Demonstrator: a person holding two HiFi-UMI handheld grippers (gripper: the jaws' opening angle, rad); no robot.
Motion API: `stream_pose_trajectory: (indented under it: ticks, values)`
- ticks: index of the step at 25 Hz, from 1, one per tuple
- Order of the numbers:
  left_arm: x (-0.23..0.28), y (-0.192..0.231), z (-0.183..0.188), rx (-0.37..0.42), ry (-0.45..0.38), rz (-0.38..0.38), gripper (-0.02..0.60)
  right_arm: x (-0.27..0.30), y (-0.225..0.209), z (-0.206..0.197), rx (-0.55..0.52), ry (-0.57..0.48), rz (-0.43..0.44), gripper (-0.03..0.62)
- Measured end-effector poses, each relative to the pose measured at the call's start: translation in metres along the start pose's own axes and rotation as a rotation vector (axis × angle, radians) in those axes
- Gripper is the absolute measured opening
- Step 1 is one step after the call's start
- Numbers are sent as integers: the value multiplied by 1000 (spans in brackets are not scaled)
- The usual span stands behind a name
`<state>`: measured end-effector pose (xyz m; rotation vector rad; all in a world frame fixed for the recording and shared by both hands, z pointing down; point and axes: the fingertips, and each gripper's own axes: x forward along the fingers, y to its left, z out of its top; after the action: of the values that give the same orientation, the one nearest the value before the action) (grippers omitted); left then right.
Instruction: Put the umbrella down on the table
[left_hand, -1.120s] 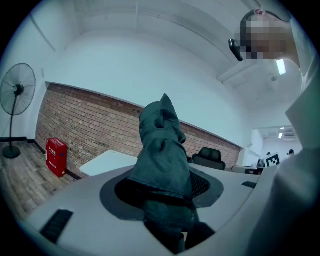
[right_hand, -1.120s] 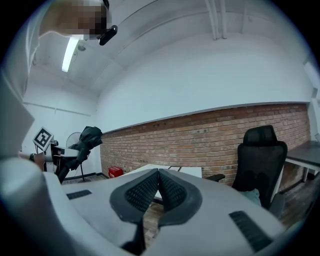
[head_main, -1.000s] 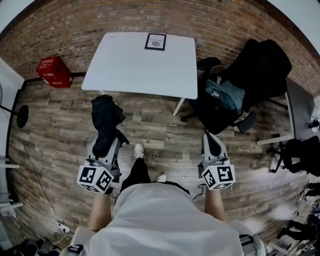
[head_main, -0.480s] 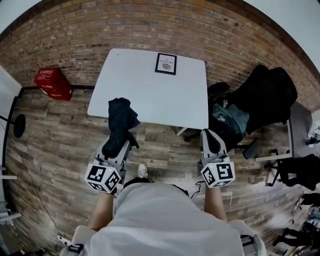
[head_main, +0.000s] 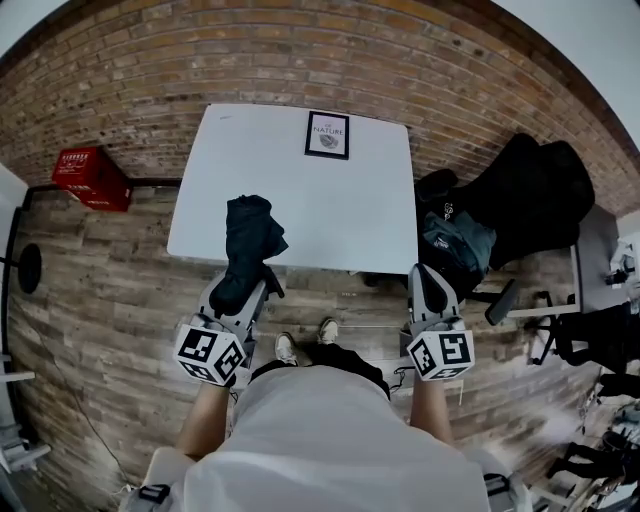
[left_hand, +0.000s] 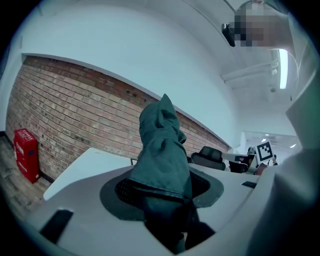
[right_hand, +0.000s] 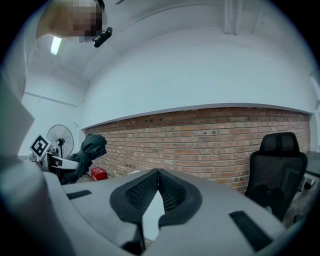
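A folded dark teal umbrella (head_main: 250, 243) sticks out forward from my left gripper (head_main: 243, 292), which is shut on its lower end. In the head view its top lies over the near edge of the white table (head_main: 290, 200). In the left gripper view the umbrella (left_hand: 161, 150) rises between the jaws and hides the middle of the table (left_hand: 82, 167). My right gripper (head_main: 428, 284) is at the table's near right corner, shut with nothing in it. Its view shows the right gripper (right_hand: 158, 172) with the pads meeting at the tip, and the umbrella (right_hand: 89, 150) far left.
A framed card (head_main: 328, 134) lies at the table's far edge, by the brick wall. A red crate (head_main: 88, 176) stands on the floor to the left. An office chair draped in black (head_main: 525, 190) and a teal backpack (head_main: 455, 243) crowd the right side.
Both grippers and the person have come forward to the table. The umbrella, earlier over the wooden floor, now reaches over the table's near edge. Grips look the same.
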<state>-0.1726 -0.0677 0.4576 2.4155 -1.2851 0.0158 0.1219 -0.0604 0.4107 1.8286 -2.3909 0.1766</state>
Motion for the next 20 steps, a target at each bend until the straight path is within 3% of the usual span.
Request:
stream_pose_trajectory:
  ticks: [8, 20]
  values:
    - [50, -19, 17, 39, -8, 11, 235, 56, -42, 10, 17, -28, 69, 20]
    - [91, -19, 37, 74, -6, 63, 235, 118, -49, 26, 24, -61, 221, 20]
